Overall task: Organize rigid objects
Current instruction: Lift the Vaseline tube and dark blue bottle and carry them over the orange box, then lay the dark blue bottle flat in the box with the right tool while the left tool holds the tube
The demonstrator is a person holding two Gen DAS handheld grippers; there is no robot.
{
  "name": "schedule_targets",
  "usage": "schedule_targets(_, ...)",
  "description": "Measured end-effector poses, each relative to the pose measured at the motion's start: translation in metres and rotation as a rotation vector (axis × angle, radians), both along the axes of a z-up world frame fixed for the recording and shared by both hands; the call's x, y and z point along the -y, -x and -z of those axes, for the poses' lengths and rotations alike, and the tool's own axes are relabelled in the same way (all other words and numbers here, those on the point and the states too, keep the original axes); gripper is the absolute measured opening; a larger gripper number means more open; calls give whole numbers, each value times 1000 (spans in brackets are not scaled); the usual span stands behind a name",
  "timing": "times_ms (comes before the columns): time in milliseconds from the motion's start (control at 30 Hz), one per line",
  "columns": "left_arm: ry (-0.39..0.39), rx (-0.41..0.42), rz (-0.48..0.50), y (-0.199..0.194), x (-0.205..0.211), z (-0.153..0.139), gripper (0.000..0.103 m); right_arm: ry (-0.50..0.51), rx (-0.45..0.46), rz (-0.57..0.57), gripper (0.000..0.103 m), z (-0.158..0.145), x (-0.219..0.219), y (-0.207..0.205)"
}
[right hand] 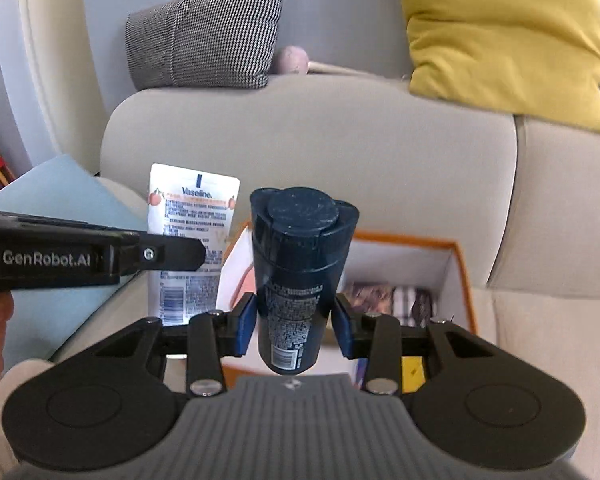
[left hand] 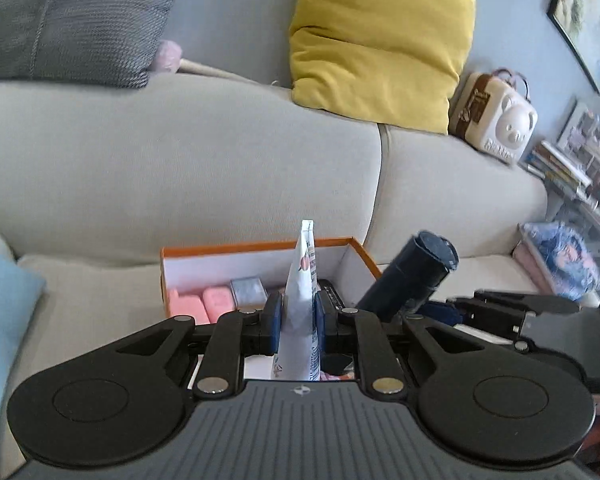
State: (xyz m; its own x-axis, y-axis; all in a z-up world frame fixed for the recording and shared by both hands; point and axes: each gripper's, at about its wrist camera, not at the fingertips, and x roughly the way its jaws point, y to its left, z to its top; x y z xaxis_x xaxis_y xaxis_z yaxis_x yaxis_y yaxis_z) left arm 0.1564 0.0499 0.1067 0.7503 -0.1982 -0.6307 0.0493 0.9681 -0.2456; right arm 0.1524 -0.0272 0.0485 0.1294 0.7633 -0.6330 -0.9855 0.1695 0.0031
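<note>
Clamped in my left claw (left hand: 297, 322), white Vaseline tube (left hand: 300, 300) stands above the orange box (left hand: 260, 246). My right claw (right hand: 295, 330) grips the dark bottle (right hand: 296, 280), also above that box.

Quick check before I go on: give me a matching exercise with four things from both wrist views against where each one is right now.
Things:
1. white Vaseline lotion tube
2. dark navy plastic bottle
3. pink rectangular blocks
4. mustard yellow cushion

Places:
A. lying inside the orange-rimmed white box
B. clamped in the right gripper
C. leaning on the beige sofa backrest
D. clamped in the left gripper

Pairs: 1-D, 2-B, 3-A, 4-C
</note>
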Motion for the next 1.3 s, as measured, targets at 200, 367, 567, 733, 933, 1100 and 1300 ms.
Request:
schedule_targets(200,-46,-32,-2,-25,-3,16,18,41,43,-23,42,7,-36,-16)
schedule_targets(367,-33,-93,-33,-41,-17,42,18,114,28,-38,42,27,-66,-25)
schedule_targets(567,-41,-145,-35,-55,-27,68,19,238,-160,75,42,75,-91,-41)
schedule_targets(733,-50,-180,-21,-65,-34,87,19,318,-301,185,42,108,-101,-51)
schedule_targets(933,-54,-193,-6,-75,-40,101,19,345,-489,338,42,135,-108,-62)
schedule_targets(1100,-69,-203,11,-83,-44,108,19,338,-614,436,42,146,-116,-62)
schedule_targets(1300,-62,-211,12,-87,-51,114,19,367,-662,399,42,153,-129,-54)
